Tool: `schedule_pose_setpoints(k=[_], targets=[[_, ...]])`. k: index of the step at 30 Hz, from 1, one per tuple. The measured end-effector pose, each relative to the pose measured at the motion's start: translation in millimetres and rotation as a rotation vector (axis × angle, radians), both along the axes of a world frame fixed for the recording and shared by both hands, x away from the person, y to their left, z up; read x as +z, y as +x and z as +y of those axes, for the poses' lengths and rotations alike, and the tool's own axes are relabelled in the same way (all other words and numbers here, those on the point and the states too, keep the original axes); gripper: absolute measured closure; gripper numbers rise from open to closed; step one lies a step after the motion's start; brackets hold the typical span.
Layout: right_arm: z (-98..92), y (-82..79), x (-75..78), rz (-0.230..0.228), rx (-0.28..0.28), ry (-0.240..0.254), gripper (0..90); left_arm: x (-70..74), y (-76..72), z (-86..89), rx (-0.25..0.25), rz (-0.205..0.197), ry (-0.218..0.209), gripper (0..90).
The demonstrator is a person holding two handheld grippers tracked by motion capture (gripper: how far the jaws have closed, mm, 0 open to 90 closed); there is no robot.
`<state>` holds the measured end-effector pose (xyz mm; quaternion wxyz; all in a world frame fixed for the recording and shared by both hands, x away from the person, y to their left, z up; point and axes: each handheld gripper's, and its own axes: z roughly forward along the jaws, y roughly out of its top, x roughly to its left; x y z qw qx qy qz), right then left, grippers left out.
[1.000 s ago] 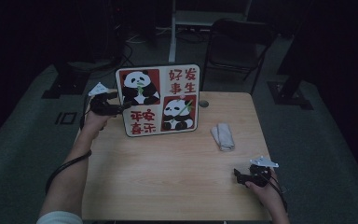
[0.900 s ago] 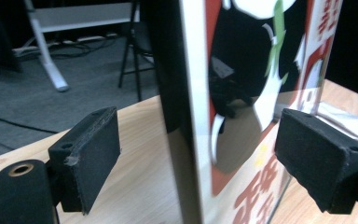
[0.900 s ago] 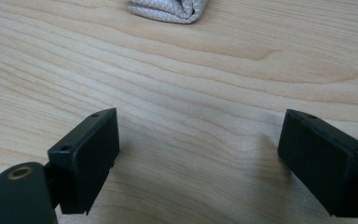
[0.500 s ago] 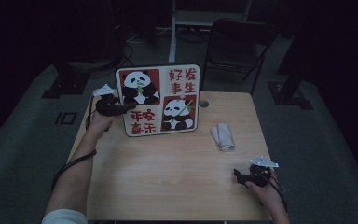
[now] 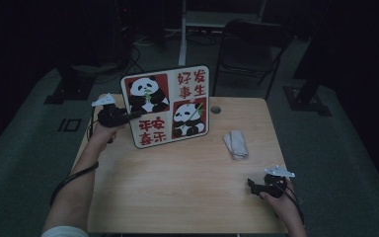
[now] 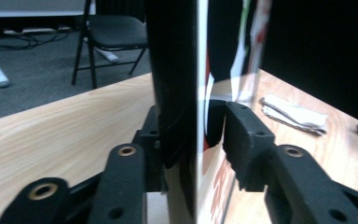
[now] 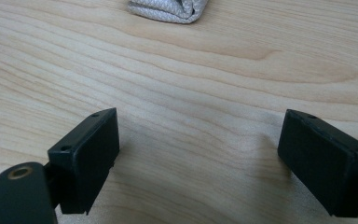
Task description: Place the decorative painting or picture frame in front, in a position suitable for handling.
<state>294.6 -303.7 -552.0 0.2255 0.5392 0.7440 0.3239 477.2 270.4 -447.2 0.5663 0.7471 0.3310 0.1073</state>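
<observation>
A square board [image 5: 165, 106] with two panda pictures and red characters stands upright, leaning back, at the far left of the wooden table [image 5: 177, 192]. My left gripper [image 5: 128, 116] reaches to its left edge. In the left gripper view the board's edge [image 6: 198, 70] stands between the jaws of that gripper [image 6: 191, 135]. The jaws have just been closing around it: one pad lies against the black back, and a narrow gap shows between the other pad and the glossy front. My right gripper [image 5: 250, 185] rests open at the near right of the table, its jaws [image 7: 198, 149] wide over bare wood.
A folded grey cloth [image 5: 235, 144] lies right of the board, ahead of the right gripper [image 7: 168, 9] [image 6: 293, 114]. A black folding chair [image 5: 251, 44] and a white post stand beyond the far table edge. The surroundings are dark.
My left gripper has moved right, from beside the board onto its left edge. The right gripper and the cloth have stayed where they were.
</observation>
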Motion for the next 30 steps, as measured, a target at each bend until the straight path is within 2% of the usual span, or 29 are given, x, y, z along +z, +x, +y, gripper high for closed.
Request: schedule_pose_setpoints(k=[5,9,14,20,26,30], targets=[[0.0,0.0,0.0,0.0,0.0,0.0,12.0,-3.8,-14.7,-1.3,-0.028,-0.007,-0.04,74.1],[0.0,0.0,0.0,0.0,0.0,0.0,12.0,-7.0,-26.5,-6.5,-0.006,-0.024,-0.065,76.3],[0.0,0.0,0.0,0.0,0.0,0.0,12.0,-8.8,-39.2,-13.5,0.022,-0.018,-0.091,78.9],[0.0,0.0,0.0,0.0,0.0,0.0,12.0,-7.2,-54.6,-22.5,0.077,-0.027,-0.07,79.4],[0.0,0.0,0.0,0.0,0.0,0.0,12.0,-5.6,-73.7,-35.5,0.128,-0.064,-0.023,79.4],[0.0,0.0,0.0,0.0,0.0,0.0,12.0,-6.0,-82.2,-40.6,0.148,-0.075,-0.021,79.4]])
